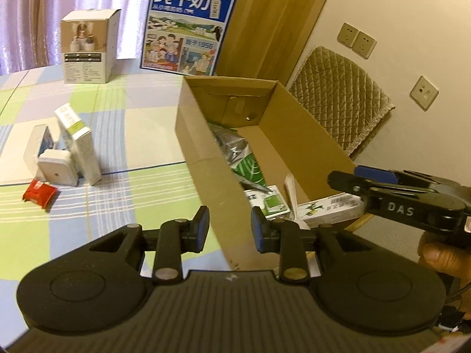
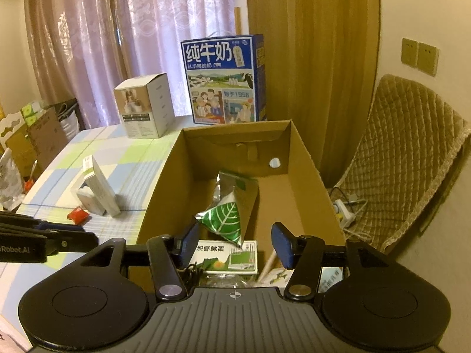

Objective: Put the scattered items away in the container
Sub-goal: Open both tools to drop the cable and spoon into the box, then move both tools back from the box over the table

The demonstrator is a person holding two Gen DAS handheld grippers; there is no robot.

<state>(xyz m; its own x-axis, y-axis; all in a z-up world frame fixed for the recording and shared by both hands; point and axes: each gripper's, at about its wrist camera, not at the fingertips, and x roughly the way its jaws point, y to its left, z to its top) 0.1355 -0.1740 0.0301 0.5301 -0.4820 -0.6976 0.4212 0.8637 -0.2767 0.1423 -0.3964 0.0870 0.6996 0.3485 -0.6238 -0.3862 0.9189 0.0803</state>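
An open cardboard box [image 1: 206, 158] [image 2: 306, 158] stands on the checked tablecloth. It holds a green leaf-print foil bag [image 1: 247, 167] [image 2: 226, 220], green-and-white cartons [image 1: 269, 201] [image 2: 229, 257], and a white spoon [image 1: 291, 194]. On the table to the left lie a red packet [image 1: 39, 193] [image 2: 78, 214], a white square device [image 1: 57, 170], and a white-green carton [image 1: 78, 142] [image 2: 101, 186]. My left gripper [image 1: 229, 226] is open and empty over the box's near left wall. My right gripper [image 2: 235, 242] is open and empty above the box's near end; it also shows in the left wrist view [image 1: 338, 178].
A blue milk carton case [image 1: 188, 26] [image 2: 225, 79] and a white product box [image 1: 86, 45] [image 2: 145, 106] stand at the table's far edge. A padded chair [image 2: 406, 158] and wall sockets [image 1: 356, 39] are to the right. Cardboard clutter [image 2: 32, 141] sits at far left.
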